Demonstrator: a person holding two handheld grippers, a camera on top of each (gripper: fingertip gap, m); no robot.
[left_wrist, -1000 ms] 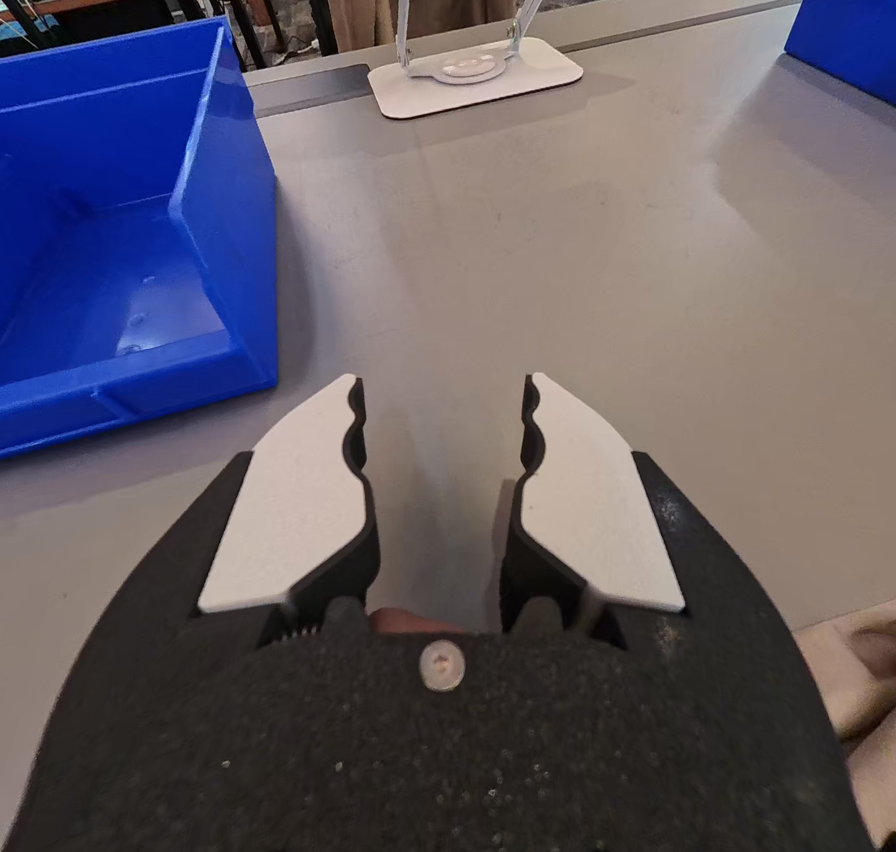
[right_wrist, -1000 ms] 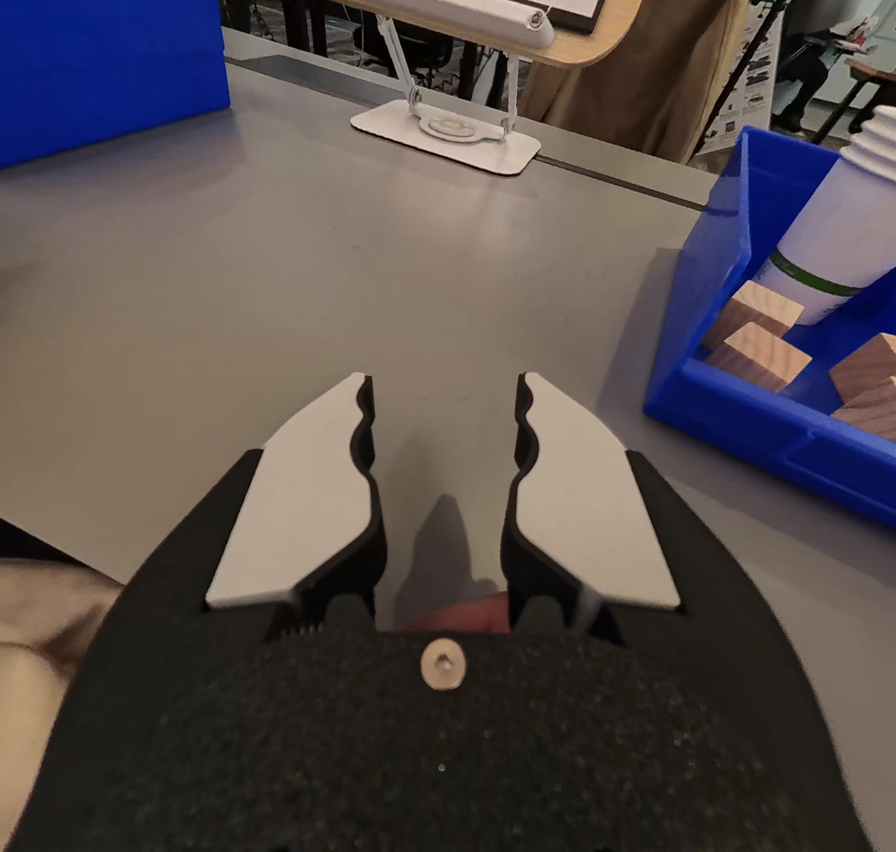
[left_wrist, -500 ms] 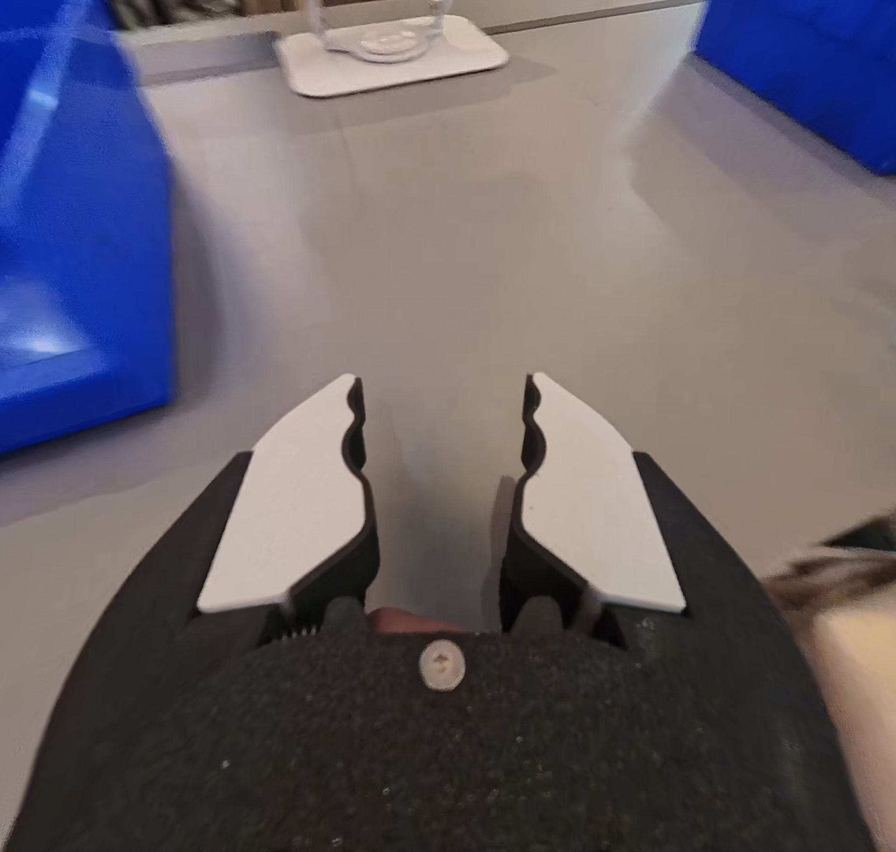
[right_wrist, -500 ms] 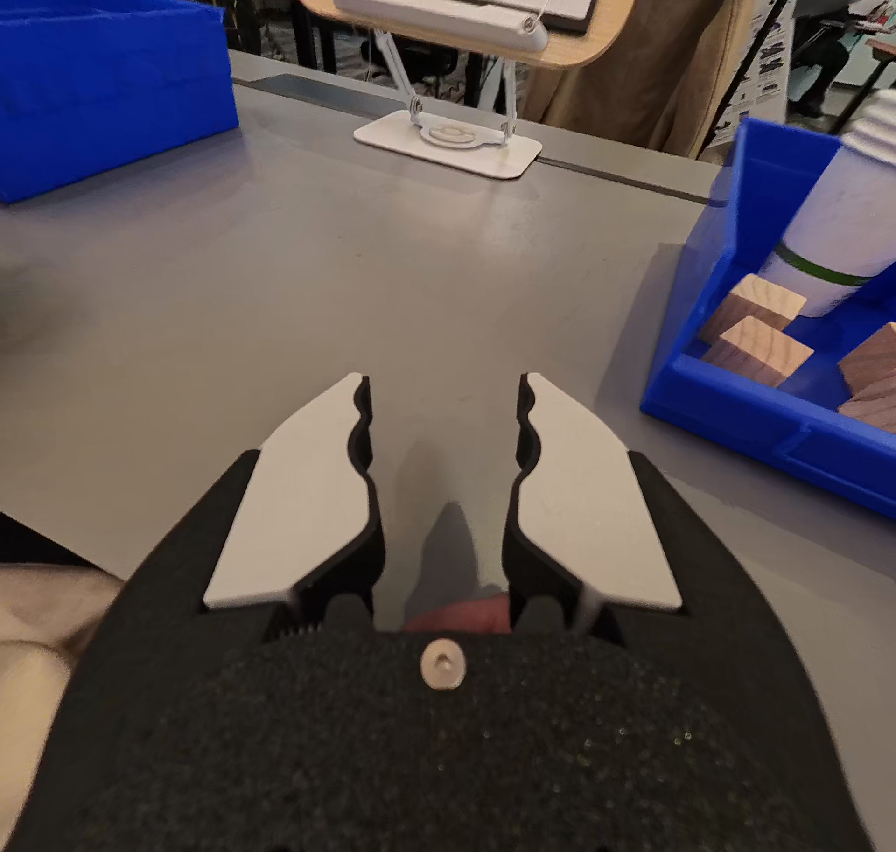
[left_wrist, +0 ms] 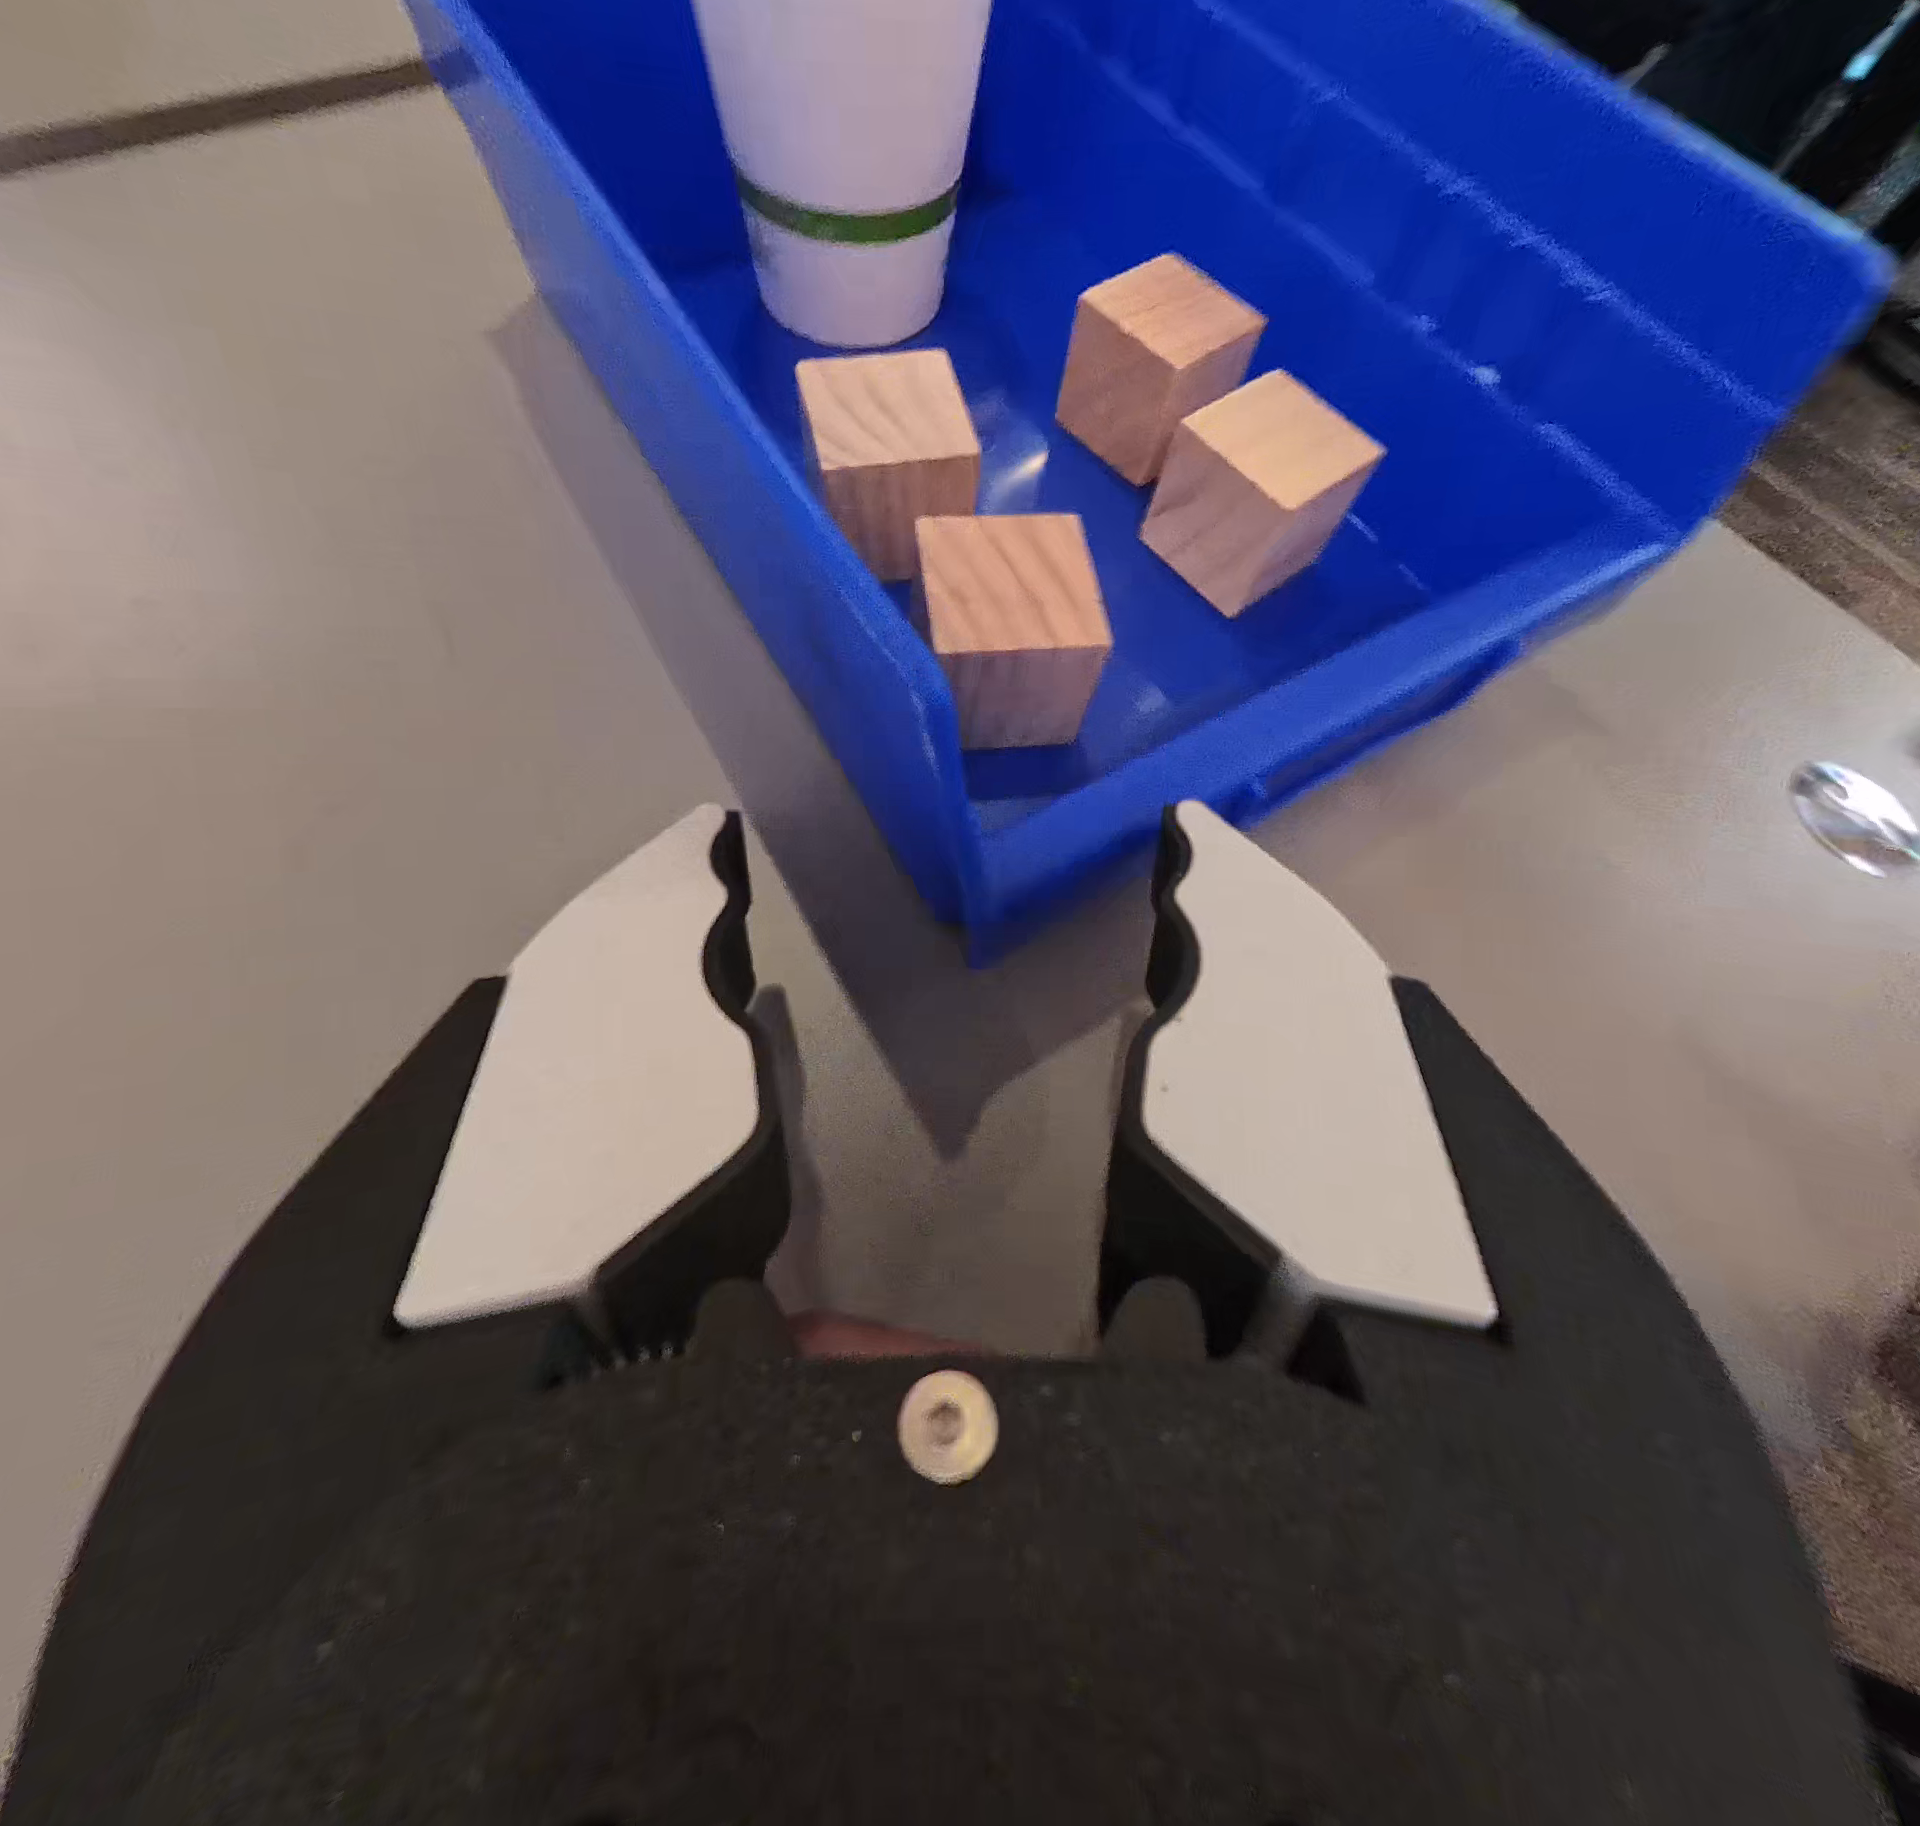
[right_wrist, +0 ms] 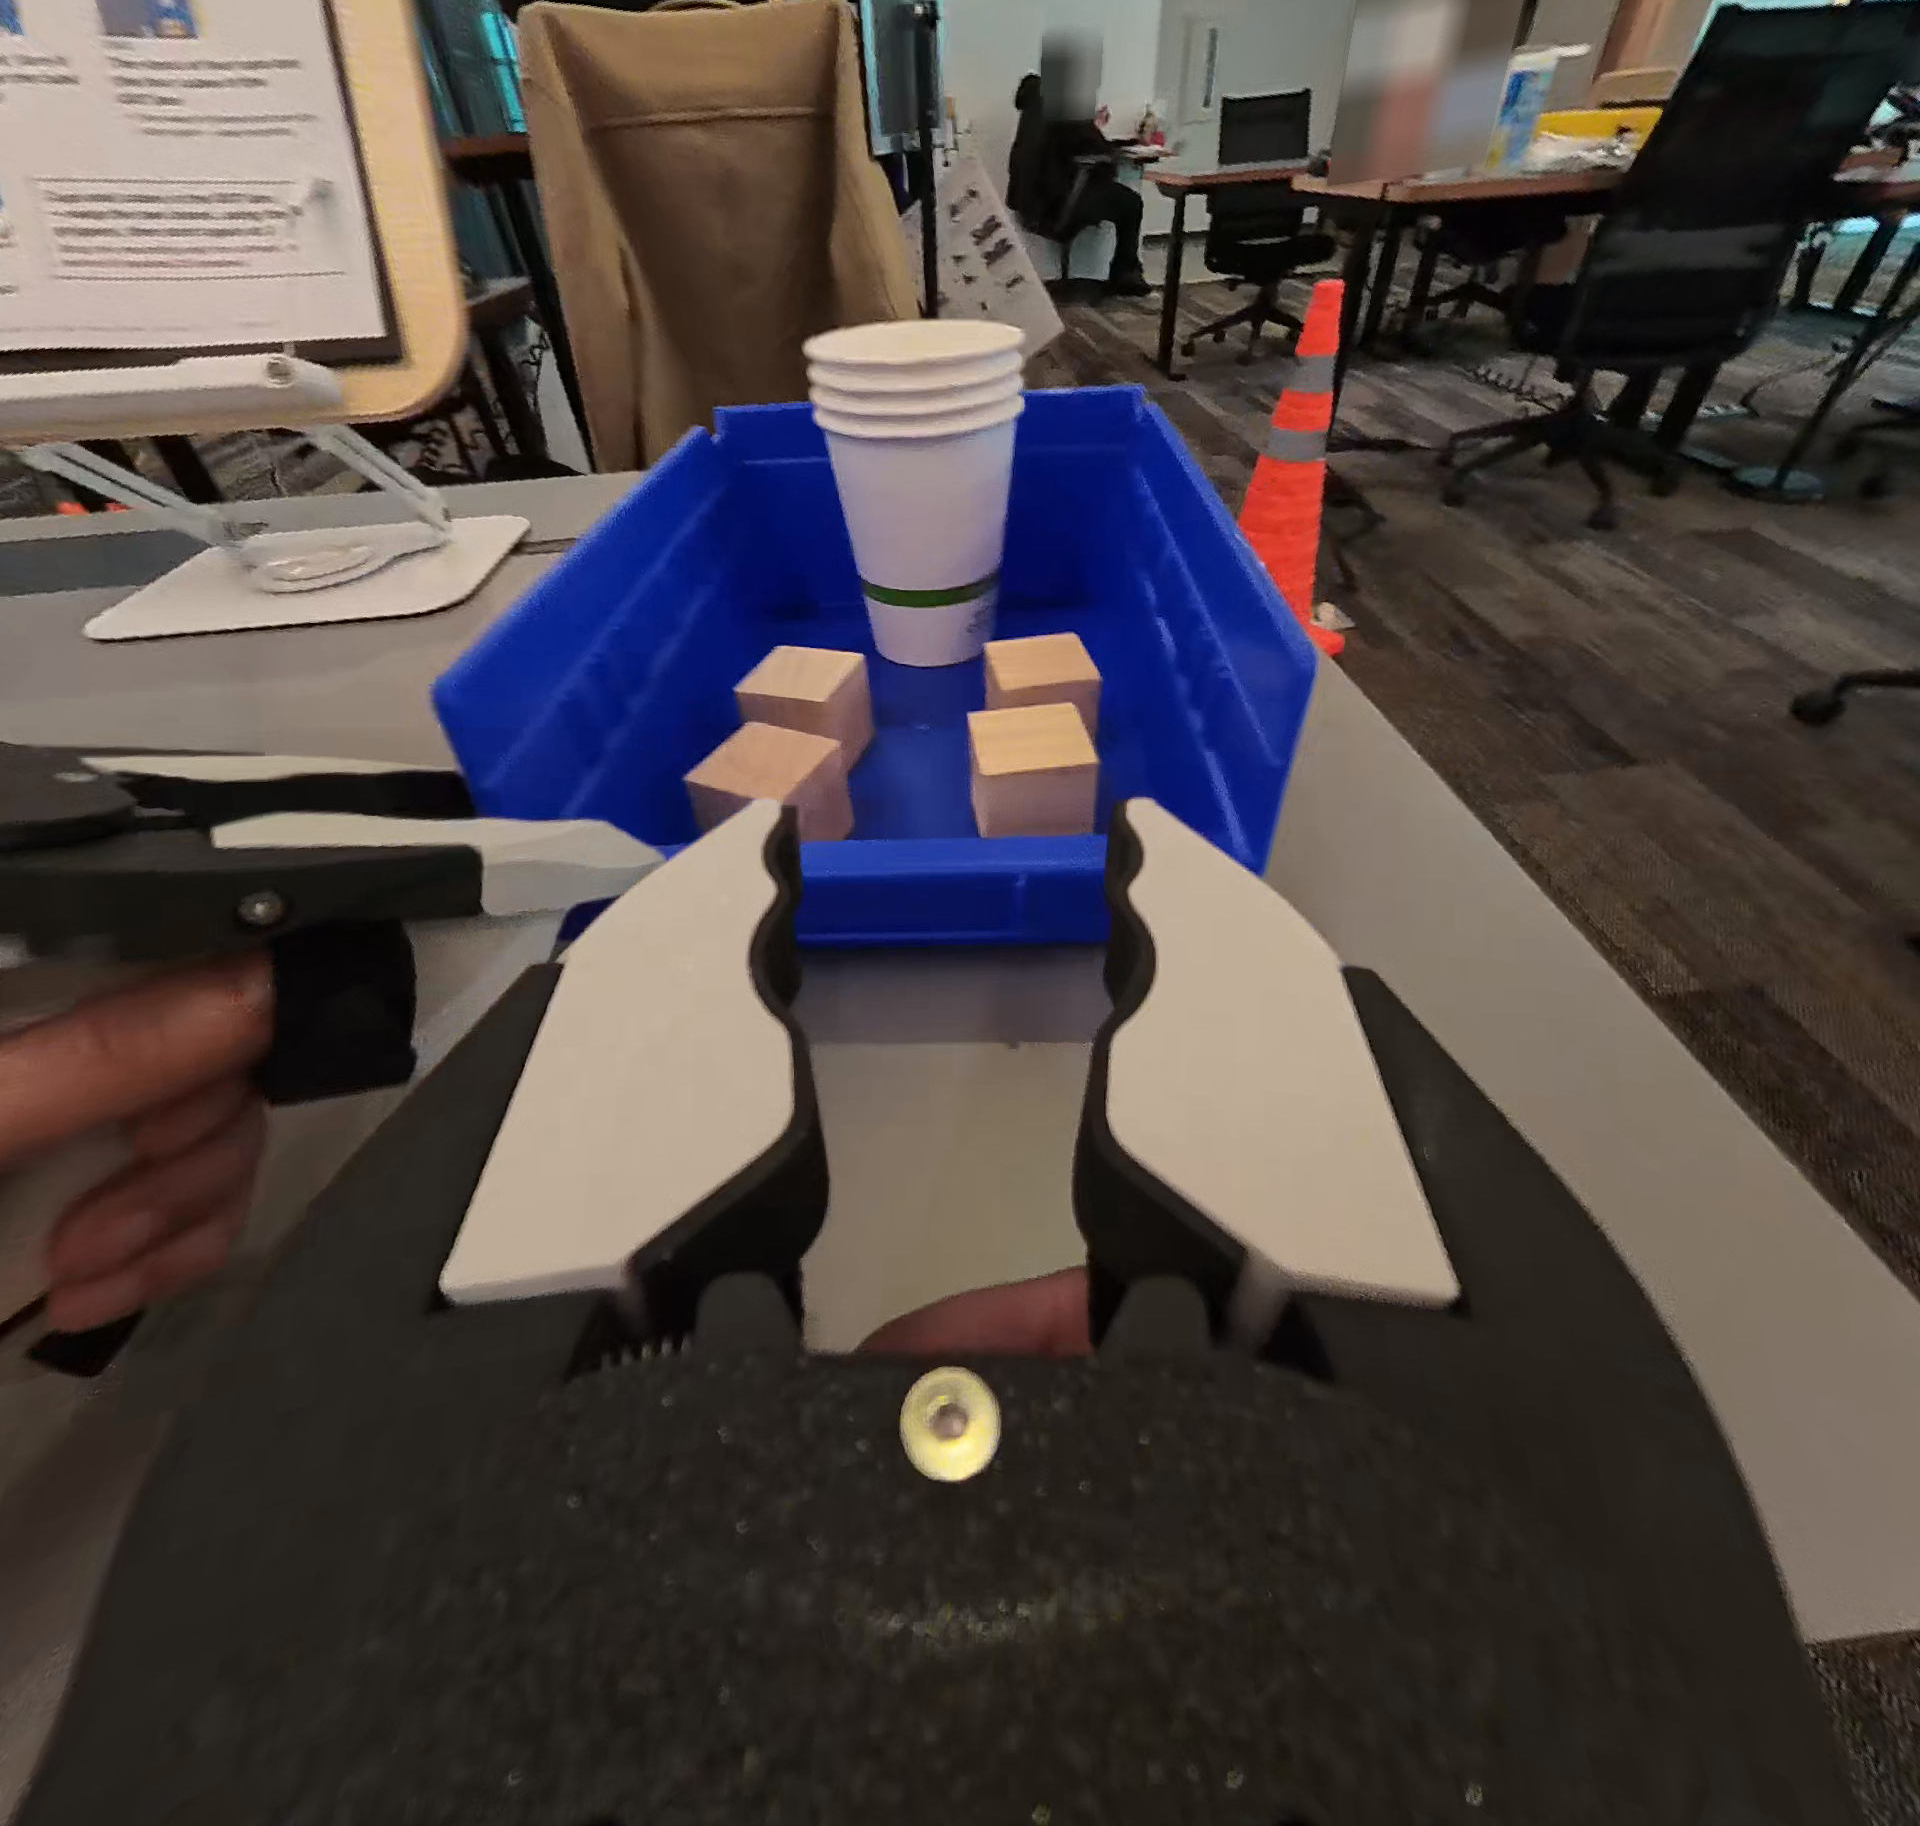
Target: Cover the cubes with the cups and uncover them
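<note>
Spanning both views, a grey table (right_wrist: 1455, 997), bare apart from what sits at its far side. Resting on it near the right edge, a blue bin (right_wrist: 582, 675), open-topped, seen straight on from the right wrist and at a slant from the left (left_wrist: 1558, 249). Standing behind and left of the bin, a document stand (right_wrist: 301, 571) on a white base, sheet blurred. Beyond the table edge on the floor, an orange cone (right_wrist: 1294, 467). Held in from the left, just beside the bin's near left corner, the left gripper (right_wrist: 613, 841), side-on, a hand (right_wrist: 114, 1132) wrapped on its grip; in its own view (left_wrist: 951, 841) jaws apart, nothing between them, tips just short of the bin's near corner. Hovering before the bin's front wall, the right gripper (right_wrist: 951, 831), jaws likewise apart and empty. Standing upright at the back of the bin, a nested stack of white cups (right_wrist: 920, 488) with a green band (left_wrist: 847, 114). Lying on the bin floor in front of the stack, four wooden cubes (right_wrist: 1034, 779), two left, two right (left_wrist: 1013, 623), all uncovered.
</note>
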